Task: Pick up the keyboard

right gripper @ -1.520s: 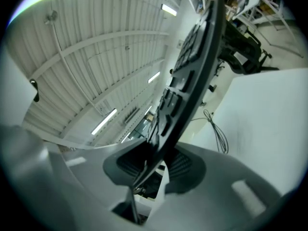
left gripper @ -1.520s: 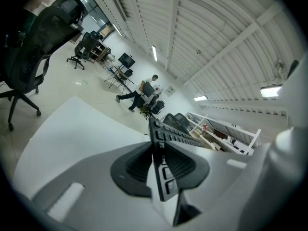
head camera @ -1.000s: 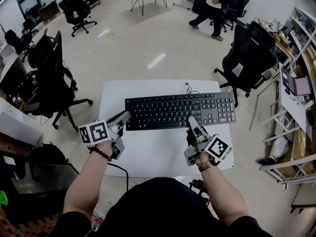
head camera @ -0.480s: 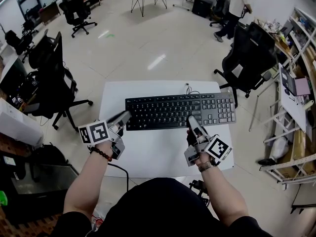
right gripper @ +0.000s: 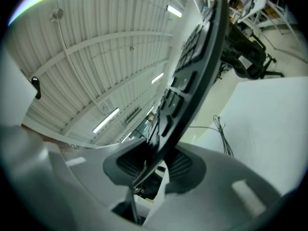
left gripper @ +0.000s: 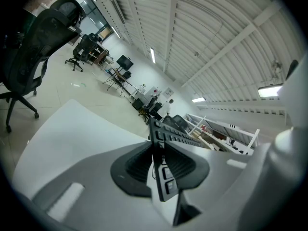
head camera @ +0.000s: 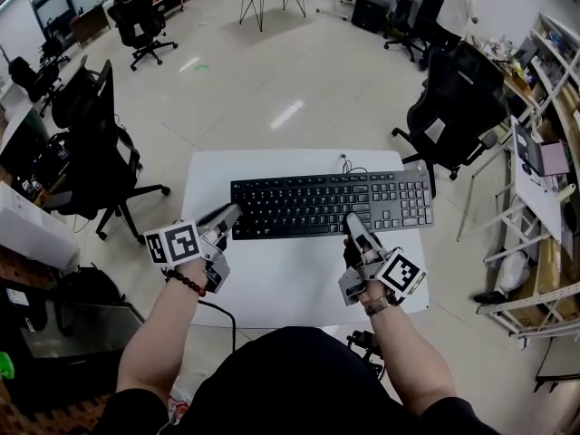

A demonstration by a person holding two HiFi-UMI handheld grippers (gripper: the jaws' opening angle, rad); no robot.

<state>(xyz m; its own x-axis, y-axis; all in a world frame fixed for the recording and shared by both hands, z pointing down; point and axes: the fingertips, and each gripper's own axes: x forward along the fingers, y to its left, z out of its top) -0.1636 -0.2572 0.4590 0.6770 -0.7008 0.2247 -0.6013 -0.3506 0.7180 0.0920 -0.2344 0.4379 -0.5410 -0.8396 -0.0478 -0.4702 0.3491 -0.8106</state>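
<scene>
A black full-size keyboard [head camera: 331, 202] lies across the far half of the white table [head camera: 272, 284], its cable [head camera: 344, 163] running off the back edge. My left gripper [head camera: 228, 214] is shut on the keyboard's left end. In the left gripper view that end of the keyboard [left gripper: 165, 176] stands edge-on between the ribbed pads of the left gripper [left gripper: 159, 165]. My right gripper [head camera: 352, 221] is shut on the front edge, right of the middle. In the right gripper view the keyboard [right gripper: 192, 66] runs away from the right gripper [right gripper: 153, 170], clamped between its pads.
Black office chairs stand to the left [head camera: 91, 143] and at the right rear [head camera: 458, 107] of the table. Shelving with clutter [head camera: 544, 152] lines the right wall. A person [head camera: 458, 7] stands far back. The table's near half is bare.
The person in the background has walked to the right. Both grippers and the keyboard have kept still.
</scene>
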